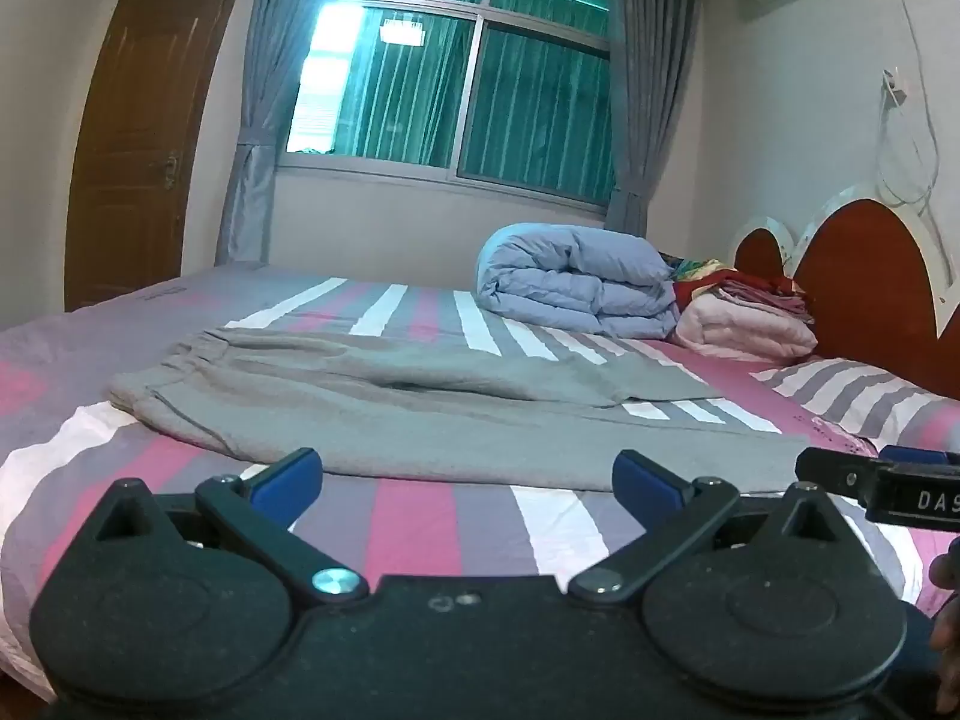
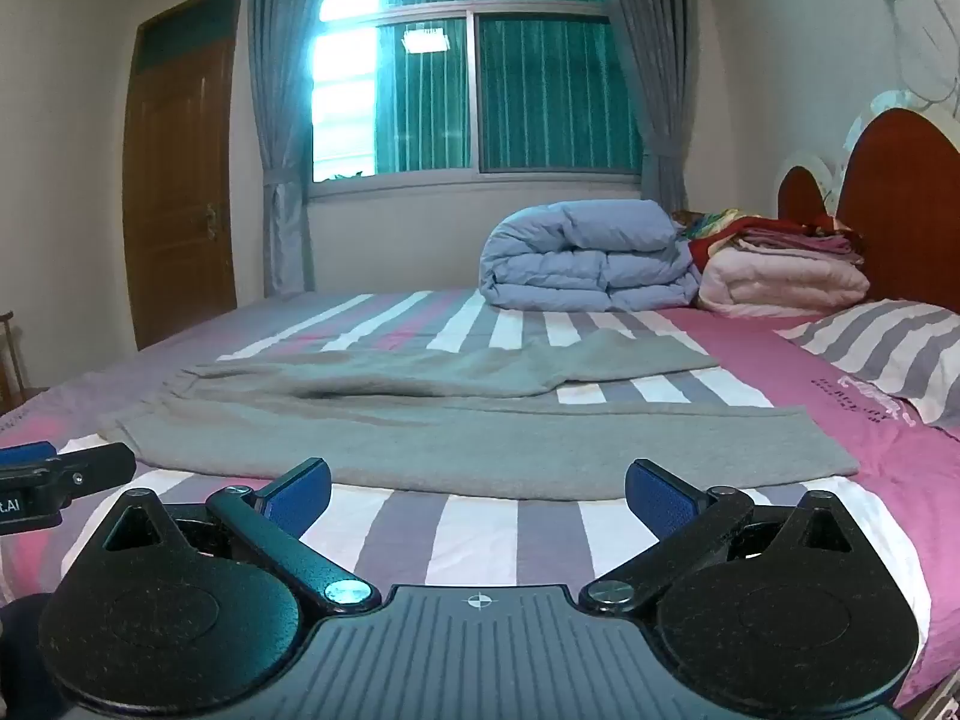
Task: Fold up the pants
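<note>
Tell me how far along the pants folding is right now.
Done: the grey pants lie spread flat on the striped bed, legs side by side, waistband to the left. In hand: nothing; the left gripper and right gripper are both open, short of the near leg. Left: every fold, as no part is doubled over yet.

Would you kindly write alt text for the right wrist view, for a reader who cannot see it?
Grey pants lie spread flat on a striped bed, just beyond the open, empty right tool. A folded blue quilt sits behind near the headboard, and the left tool shows at the left edge.
</note>
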`<move>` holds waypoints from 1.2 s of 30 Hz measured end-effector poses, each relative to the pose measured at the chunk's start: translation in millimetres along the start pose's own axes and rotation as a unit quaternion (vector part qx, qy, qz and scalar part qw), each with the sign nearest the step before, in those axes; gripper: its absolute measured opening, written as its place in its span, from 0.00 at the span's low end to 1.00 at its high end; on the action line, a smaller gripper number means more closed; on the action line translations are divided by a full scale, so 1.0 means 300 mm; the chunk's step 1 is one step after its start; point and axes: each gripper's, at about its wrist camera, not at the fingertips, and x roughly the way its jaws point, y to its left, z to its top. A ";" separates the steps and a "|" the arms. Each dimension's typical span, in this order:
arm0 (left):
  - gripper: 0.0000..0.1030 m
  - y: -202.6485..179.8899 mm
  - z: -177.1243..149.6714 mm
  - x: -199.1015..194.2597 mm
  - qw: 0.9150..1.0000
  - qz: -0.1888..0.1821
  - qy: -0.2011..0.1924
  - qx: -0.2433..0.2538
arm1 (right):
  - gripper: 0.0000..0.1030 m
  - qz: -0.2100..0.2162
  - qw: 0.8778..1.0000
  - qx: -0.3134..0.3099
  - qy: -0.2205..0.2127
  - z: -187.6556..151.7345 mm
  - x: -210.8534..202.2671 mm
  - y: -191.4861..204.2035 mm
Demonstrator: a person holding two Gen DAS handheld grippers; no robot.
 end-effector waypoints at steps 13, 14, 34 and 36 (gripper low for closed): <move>0.94 -0.002 -0.001 -0.009 1.000 0.004 -0.012 -0.011 | 1.00 -0.004 1.000 -0.003 0.004 0.001 0.005 0.000; 0.94 -0.003 -0.001 -0.007 1.000 0.003 -0.011 -0.011 | 1.00 -0.004 1.000 -0.003 0.004 0.001 0.008 0.000; 0.94 0.004 -0.003 -0.010 1.000 0.002 -0.011 -0.011 | 1.00 -0.010 1.000 -0.004 0.006 -0.003 -0.007 -0.007; 0.94 0.005 -0.003 -0.010 1.000 0.002 -0.011 -0.011 | 1.00 -0.011 1.000 -0.004 0.006 -0.007 -0.002 -0.008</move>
